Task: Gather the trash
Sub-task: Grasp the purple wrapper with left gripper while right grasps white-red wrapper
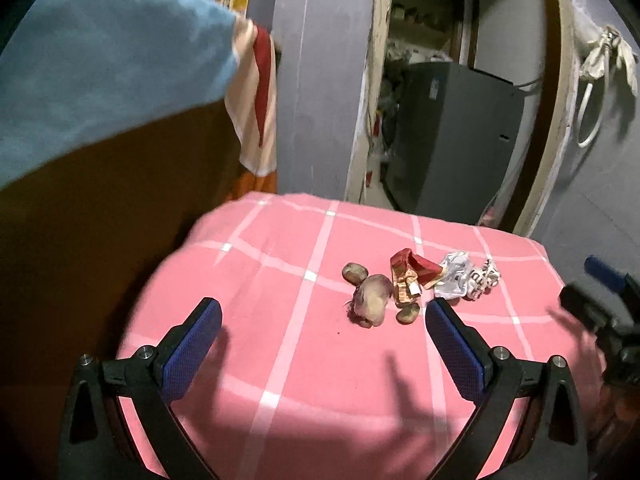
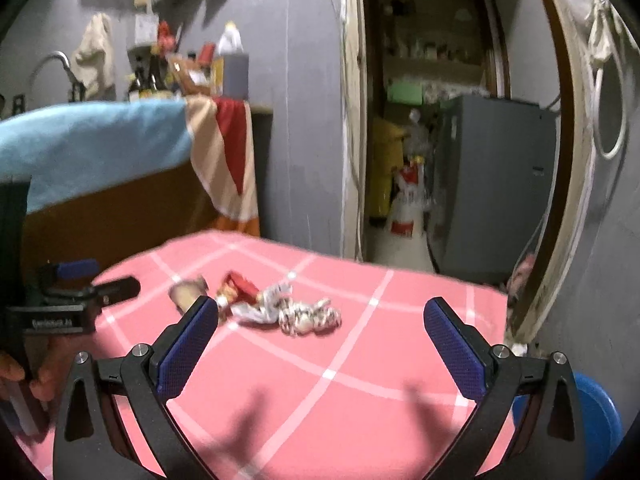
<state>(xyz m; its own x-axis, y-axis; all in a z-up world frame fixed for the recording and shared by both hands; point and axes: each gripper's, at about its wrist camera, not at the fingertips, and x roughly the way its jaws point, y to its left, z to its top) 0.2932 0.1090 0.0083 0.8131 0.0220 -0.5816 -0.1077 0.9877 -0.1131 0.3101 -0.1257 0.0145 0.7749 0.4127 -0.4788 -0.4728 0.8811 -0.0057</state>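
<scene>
Trash pile lies on the pink checked tabletop (image 1: 280, 360), toward its far edge, at about 1 o'clock from the left gripper (image 1: 322, 344). Nothing is seen collected yet; every piece is loose on the cloth.

Pile contents, from 9 to 3 o'clock in the left wrist view:
- vegetable scraps (image 1: 370, 294), brownish and pale, in a few lumps touching one another;
- red wrapper (image 1: 412, 276), crumpled, just beside the scraps;
- white crumpled wrapper (image 1: 454, 276), touching the red one;
- printed paper ball (image 1: 486, 276), at the 3 o'clock end.

Left gripper: jaws wide apart, nothing between them, short of the pile; its right pad sits near the scraps in the view, but contact is not shown. Right gripper (image 2: 320, 344): jaws also wide apart and empty; pile at 11 o'clock from it, well ahead.

Judgement: task at its start. All four kinds of trash are left to pick up. No bin is clearly identified; a blue round container (image 2: 596, 412) is seen at 4 o'clock in the right wrist view, beside the tabletop, possibly the destination, but this cannot be confirmed.

Surroundings: blue cloth (image 1: 100, 80) draped at 10 o'clock over brown furniture; striped towel (image 1: 256, 100) hanging beside it; grey appliance (image 1: 456, 136) through the doorway at 1 o'clock; bottles on the counter behind.

Obstacles: none on the cloth between jaws and pile. The pieces touch, so one grasp may drag a neighbour. The two grippers are near each other.
</scene>
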